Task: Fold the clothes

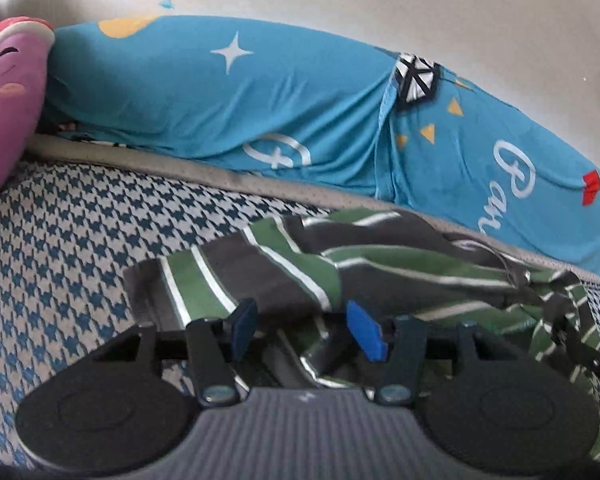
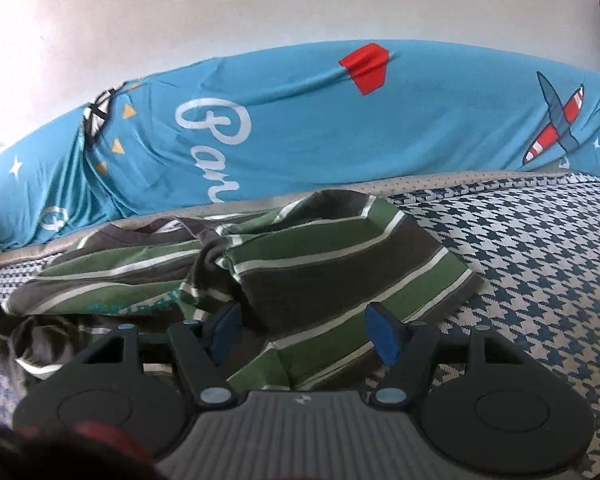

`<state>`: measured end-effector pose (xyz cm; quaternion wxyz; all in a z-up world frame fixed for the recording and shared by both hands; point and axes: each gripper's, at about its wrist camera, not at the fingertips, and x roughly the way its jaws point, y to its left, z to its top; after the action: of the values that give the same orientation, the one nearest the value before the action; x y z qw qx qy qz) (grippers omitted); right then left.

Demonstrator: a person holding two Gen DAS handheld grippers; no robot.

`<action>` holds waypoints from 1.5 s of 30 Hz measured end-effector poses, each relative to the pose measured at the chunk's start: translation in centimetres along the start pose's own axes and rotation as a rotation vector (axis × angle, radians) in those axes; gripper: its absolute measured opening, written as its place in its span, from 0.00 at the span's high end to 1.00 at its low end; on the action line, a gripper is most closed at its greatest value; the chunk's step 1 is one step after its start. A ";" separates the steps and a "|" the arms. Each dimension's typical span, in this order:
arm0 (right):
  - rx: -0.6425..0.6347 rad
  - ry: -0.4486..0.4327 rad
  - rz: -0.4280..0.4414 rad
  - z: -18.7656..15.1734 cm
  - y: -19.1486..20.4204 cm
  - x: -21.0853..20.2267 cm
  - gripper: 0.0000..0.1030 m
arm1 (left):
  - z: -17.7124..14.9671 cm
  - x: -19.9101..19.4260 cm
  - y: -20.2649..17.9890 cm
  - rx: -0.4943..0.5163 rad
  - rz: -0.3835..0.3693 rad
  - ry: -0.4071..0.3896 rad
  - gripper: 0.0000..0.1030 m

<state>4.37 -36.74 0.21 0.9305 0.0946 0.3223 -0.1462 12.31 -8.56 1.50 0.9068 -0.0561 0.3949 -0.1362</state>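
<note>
Jaws apart over striped shirt [image 1: 284, 268]

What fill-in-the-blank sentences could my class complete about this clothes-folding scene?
1. The striped shirt has grey, white and ___ stripes.
2. It lies on a bedsheet with a ___ pattern.
3. The left gripper and right gripper both have their jaws ___.
4. The long pillow behind the shirt is mainly ___.

Missing words: green; houndstooth; open; blue

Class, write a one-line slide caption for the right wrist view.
Open right claw poised over a crumpled green-and-grey striped shirt on a houndstooth bedcover.
</note>
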 end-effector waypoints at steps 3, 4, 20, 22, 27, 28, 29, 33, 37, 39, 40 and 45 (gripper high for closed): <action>0.020 0.013 -0.019 0.0 0.0 0.9 0.40 | -0.4 0.3 -0.3 0.006 -0.013 0.025 0.48; 0.030 0.016 -0.025 0.0 0.0 1.2 0.44 | -0.5 0.4 -0.4 0.010 -0.017 0.032 0.47; 0.315 -0.083 -0.389 3.0 -4.7 -0.8 0.77 | -2.1 1.9 -1.5 0.062 -0.011 0.124 0.40; 0.304 -0.053 -0.430 3.0 -4.8 -0.8 0.66 | -2.1 1.8 -1.5 0.064 -0.009 0.125 0.37; 0.278 -0.029 -0.397 3.5 -5.1 -1.5 0.64 | -1.6 1.3 -1.1 0.054 -0.009 0.119 0.36; 0.271 -0.024 -0.387 3.4 -5.1 -1.8 0.64 | -1.5 1.2 -1.1 0.053 -0.008 0.117 0.36; 0.263 -0.020 -0.373 3.4 -5.0 -2.1 0.64 | -1.5 1.1 -1.0 0.053 -0.008 0.116 0.36; 0.206 0.012 -0.257 3.0 -4.6 -3.0 0.63 | -1.5 0.7 -1.0 0.055 -0.010 0.109 0.36; 0.138 0.008 -0.174 2.2 -3.9 -4.4 0.63 | -1.4 0.2 -0.9 0.056 -0.012 0.099 0.36; 0.115 0.000 -0.126 2.0 -3.4 -5.1 0.62 | -1.2 0.0 -0.6 0.048 -0.010 0.094 0.36; 0.107 -0.004 -0.100 1.9 -3.2 -5.4 0.62 | -1.2 -0.2 -0.5 0.043 -0.009 0.090 0.36; 0.036 0.013 0.024 1.3 -0.8 -5.9 0.62 | -0.8 -0.8 0.3 0.024 -0.011 0.084 0.36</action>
<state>0.40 -36.54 4.88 0.9283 0.1162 0.3243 -0.1401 11.25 -8.03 1.43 0.8893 -0.0416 0.4306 -0.1483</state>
